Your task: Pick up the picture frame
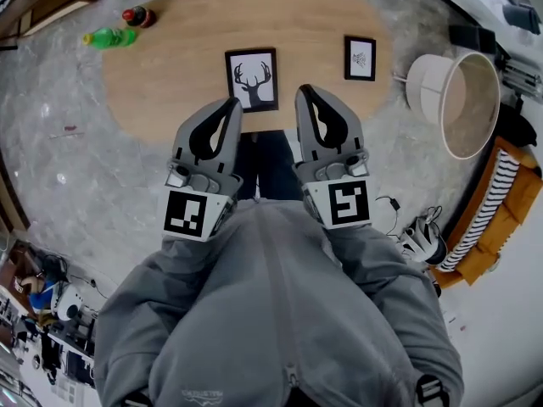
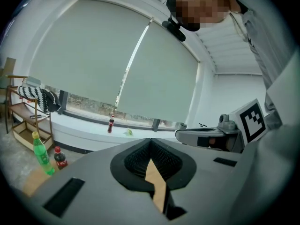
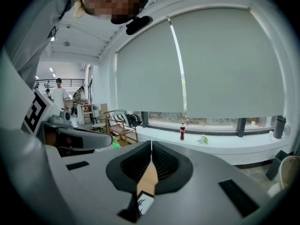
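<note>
Light wood is forming the oval top of a counter (image 1: 170,75), seen from steeply above, standing on a grey marbled floor (image 1: 68,168). A black picture frame (image 1: 252,80) showing a deer's head with antlers is lying flat on the counter close to its near edge, roughly at the middle of that edge. A smaller black frame (image 1: 360,58) is lying to its right, well apart from it. At the counter's far left end a green bottle (image 1: 109,37) and a dark cola bottle (image 1: 138,16) are lying near each other. A white lampshade (image 1: 454,100) is resting on the floor to the right of the counter. A person in a grey sweatshirt (image 1: 271,312) is holding two grey tools out towards the frame. The left hand-held gripper (image 1: 232,103) is pointing at the frame's lower left corner, and the right hand-held gripper (image 1: 304,90) is pointing just beside the frame's right edge, so the frame is sitting between the two tips. Whether either tip is touching the frame cannot be told from above. In each gripper view the two black ribbed jaws are pressing together with nothing between them. Through the narrow slit under the right one's jaws a corner of the deer picture is showing against the wood. Both views are looking out at a wide window covered by pale roller blinds (image 3: 225,64).
</note>
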Motion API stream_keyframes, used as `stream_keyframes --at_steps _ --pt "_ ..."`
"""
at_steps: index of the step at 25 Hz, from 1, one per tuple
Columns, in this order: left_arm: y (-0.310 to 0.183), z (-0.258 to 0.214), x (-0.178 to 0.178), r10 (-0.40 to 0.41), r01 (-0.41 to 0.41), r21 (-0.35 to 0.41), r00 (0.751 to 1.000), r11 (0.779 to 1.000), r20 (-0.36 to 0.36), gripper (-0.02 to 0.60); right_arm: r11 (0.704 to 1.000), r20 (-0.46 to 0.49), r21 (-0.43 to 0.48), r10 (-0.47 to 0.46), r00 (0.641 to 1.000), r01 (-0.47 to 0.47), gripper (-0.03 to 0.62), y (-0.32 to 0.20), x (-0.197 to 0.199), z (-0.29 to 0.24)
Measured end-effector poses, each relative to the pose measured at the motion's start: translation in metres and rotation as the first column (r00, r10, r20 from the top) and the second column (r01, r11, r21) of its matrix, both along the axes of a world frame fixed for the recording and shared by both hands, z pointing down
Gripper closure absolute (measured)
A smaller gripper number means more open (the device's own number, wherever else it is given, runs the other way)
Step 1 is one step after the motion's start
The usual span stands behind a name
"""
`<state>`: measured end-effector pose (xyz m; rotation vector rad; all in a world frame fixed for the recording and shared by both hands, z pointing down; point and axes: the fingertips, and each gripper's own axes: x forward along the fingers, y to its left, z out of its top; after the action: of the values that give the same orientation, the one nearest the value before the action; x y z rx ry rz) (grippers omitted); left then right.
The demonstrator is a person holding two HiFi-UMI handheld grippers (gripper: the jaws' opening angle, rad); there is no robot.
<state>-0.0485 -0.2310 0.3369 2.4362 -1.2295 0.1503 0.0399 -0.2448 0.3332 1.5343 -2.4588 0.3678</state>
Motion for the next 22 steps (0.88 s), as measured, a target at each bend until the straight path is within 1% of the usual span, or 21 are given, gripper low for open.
stream_keyframes --at_steps 5,11,15,19,22 --pt "-0.005 0.043 -0.002 -0.020 0.020 -0.021 1.000 1.000 0.003 0.565 0.998 -0.006 -0.050 -0.029 1.000 0.029 0.561 0.003 -0.003 0.048" --pt "-0.007 0.084 -0.008 -0.012 0.014 -0.040 0.999 0.999 0.034 0.565 0.996 0.005 -0.088 -0.026 1.000 0.026 0.561 0.001 -0.008 0.097" --pt "-0.005 0.111 -0.012 -0.016 0.019 -0.059 0.999 0.998 0.050 0.563 0.993 0.004 -0.094 -0.069 0.998 0.069 0.561 0.003 -0.018 0.122" --pt "0.000 0.145 -0.012 -0.006 0.011 -0.083 0.998 0.997 0.069 0.564 0.992 0.014 -0.106 -0.071 0.997 0.072 0.560 0.003 -0.021 0.150" --pt "0.000 0.169 -0.012 -0.017 0.024 -0.108 0.998 0.994 0.063 0.565 0.991 0.009 -0.115 -0.073 0.997 0.073 0.561 0.002 -0.020 0.170"
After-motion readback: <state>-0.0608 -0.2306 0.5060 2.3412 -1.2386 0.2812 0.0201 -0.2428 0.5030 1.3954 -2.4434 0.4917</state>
